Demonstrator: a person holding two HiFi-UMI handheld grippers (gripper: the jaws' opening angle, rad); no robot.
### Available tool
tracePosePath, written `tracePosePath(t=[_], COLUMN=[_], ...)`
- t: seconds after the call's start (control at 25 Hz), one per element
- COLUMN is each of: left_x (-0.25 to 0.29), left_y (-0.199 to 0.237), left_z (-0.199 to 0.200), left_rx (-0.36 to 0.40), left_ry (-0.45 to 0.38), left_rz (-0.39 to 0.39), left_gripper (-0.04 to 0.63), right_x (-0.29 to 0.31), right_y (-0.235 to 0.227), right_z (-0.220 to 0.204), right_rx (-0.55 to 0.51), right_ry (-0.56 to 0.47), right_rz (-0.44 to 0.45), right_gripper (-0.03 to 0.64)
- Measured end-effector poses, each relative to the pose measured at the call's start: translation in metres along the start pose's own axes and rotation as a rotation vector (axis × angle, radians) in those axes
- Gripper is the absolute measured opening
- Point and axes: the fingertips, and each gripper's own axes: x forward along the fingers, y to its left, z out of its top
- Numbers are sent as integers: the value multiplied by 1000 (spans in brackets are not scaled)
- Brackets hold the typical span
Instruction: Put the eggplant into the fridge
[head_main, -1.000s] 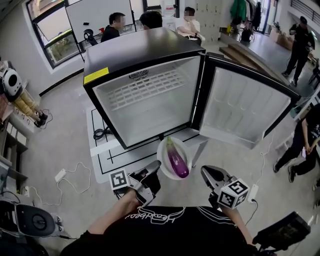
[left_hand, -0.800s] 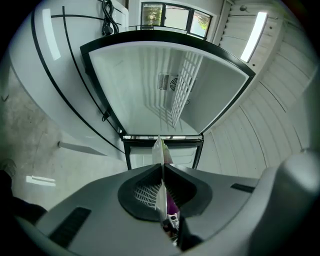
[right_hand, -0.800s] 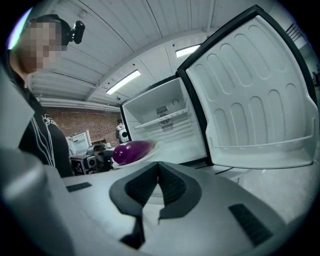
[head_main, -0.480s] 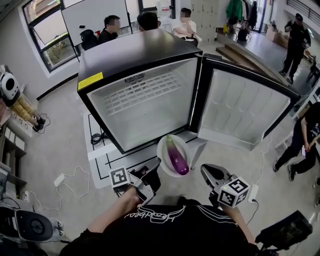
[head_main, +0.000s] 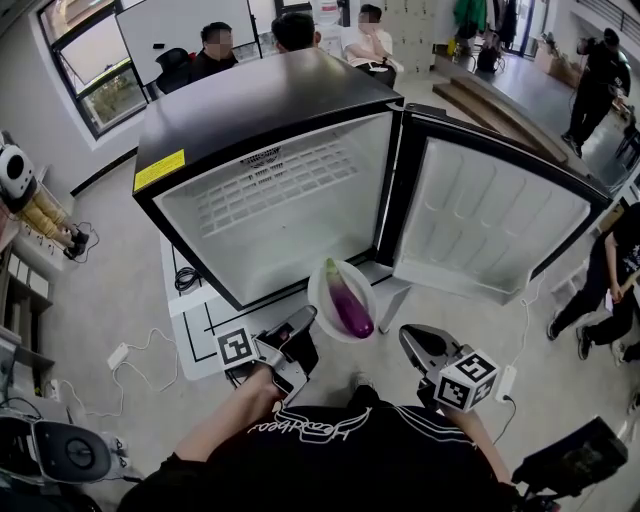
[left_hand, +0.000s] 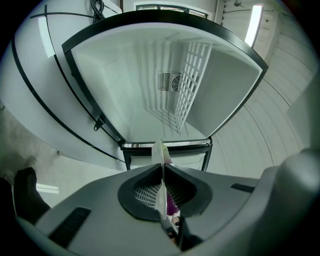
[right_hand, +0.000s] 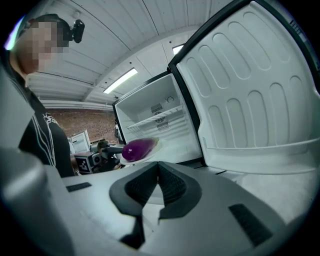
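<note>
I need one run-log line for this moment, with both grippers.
left gripper: shut on plate | eggplant: on plate | right gripper: shut, empty | fridge: door open

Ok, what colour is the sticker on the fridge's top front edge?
Yellow; the rectangular sticker on the black fridge shows best in the head view.

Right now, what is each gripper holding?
Left gripper: shut on the rim of the plate carrying the eggplant.
Right gripper: shut, empty.

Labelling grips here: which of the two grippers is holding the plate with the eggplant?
The left gripper, at the head view's left: its jaws clamp the white plate by its rim, eggplant on it. The right gripper is shut on nothing.
</note>
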Motion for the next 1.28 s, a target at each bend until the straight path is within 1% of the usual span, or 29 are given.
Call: tracePosePath(t=[0.24,0.52,0.68,1.0,1.12,1.28], left_x=[18,36,49,75,82,92], left_y=[2,-9,-9,-6,3,23], left_z=[21,51,66,103,116,135], left_rx=[19,64,76,136,143,195], left_ry=[-48,-135,-164,-221,-249,-261], left_rz=[7,0,6,16,37,100], left_gripper=[22,21,21,21,21,21], right_x=[12,30,38,50,55,61], right_y=[-13,-24,-32,-48,-52,-58], right_z=[0,1,0,-5,-10,-11], right_rx=[7,4,6,23,32,10], right_ry=[32,60,77,110,129,138], right_rz=[22,59,72,88,99,111], right_gripper=[6,6,6,6,6,6])
